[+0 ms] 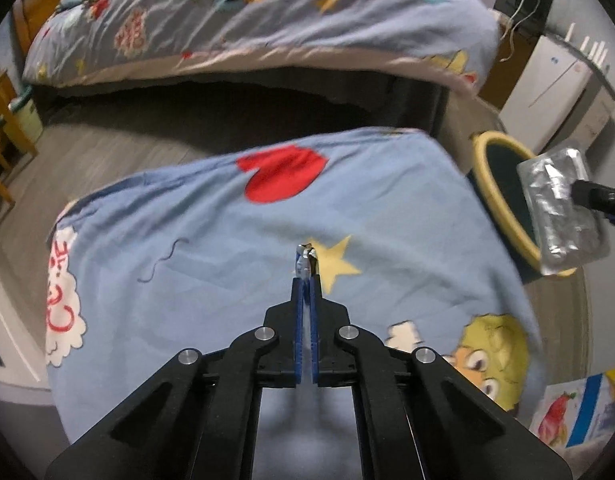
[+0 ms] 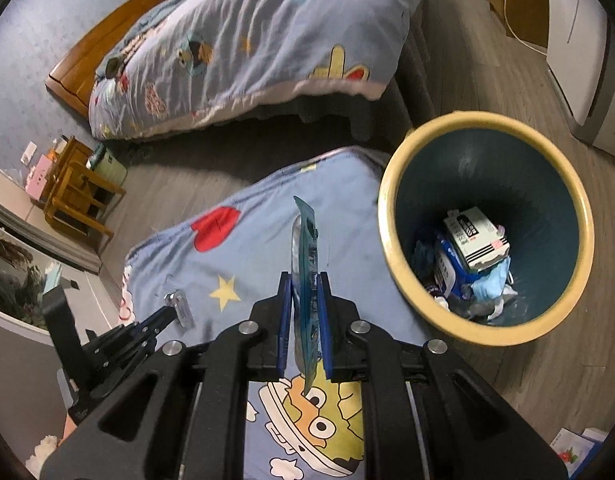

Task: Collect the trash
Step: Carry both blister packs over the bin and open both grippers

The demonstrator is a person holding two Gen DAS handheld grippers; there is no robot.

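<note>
Your left gripper (image 1: 306, 276) is clenched almost flat, pinching a small silvery wrapper scrap (image 1: 305, 258) that pokes out past the blue pads. In the right wrist view the same scrap (image 2: 180, 307) looks like a little foil packet held just above the sheet, near the yellow star print (image 2: 226, 291).

Your right gripper (image 2: 305, 292) is clamped on a flat plastic packet (image 2: 306, 256), teal-printed on one side. It stands edge-on between the fingers and sticks out well past the tips. From the left wrist camera that packet (image 1: 561, 210) shows its silver face, hanging in front of the bin's rim.

Both sit over the blue cartoon bedsheet (image 1: 211, 240) with the red heart (image 1: 281, 174) on it.

The trash bin (image 2: 395, 184), cream rim and dark teal inside, stands on the wood floor just beside the sheet's edge, to the right of your right gripper. Down in it there's a white striped box (image 2: 477, 236), a blue and white pack (image 2: 451, 272) and some crumpled light blue stuff.

Past the sheet is a bed (image 2: 243, 40) with the same print. A white appliance (image 2: 579, 60) stands by the far right wall.
</note>
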